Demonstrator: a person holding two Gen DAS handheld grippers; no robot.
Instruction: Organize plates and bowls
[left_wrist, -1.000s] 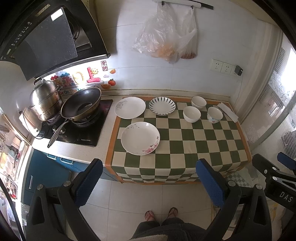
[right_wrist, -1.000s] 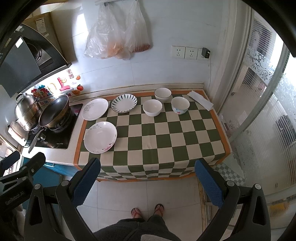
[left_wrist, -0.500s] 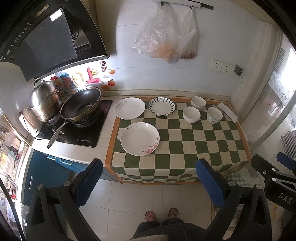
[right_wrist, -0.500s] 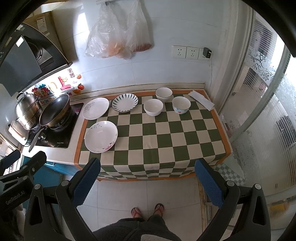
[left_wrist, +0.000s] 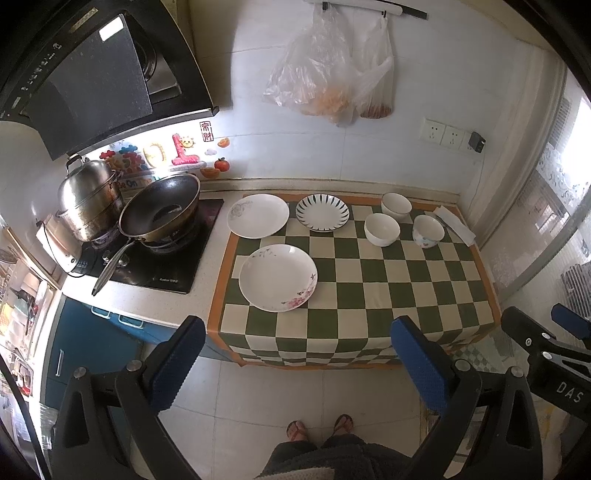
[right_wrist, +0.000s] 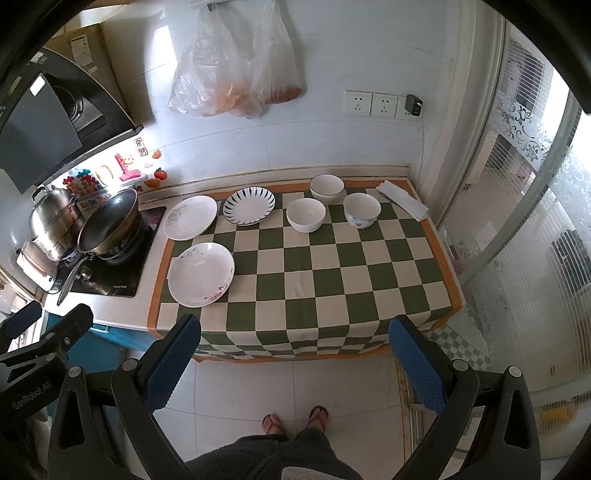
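Checkered-cloth counter (left_wrist: 369, 288) under three plates (left_wrist: 277, 277), three bowls (left_wrist: 382, 229).

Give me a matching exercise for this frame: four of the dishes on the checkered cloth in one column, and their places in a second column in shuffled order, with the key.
Things:
1. striped plate
2. pink-flower plate
3. painted bowl
4. dark-rimmed bowl

Places:
A. nearest the folded napkin, right end of the bowl group
B. front left of the checkered cloth, nearest the person
C. back row, between the grey-flower plate and the bowls
D. closest to the wall, behind the plain white bowl

Pairs: 1-C, 2-B, 3-A, 4-D
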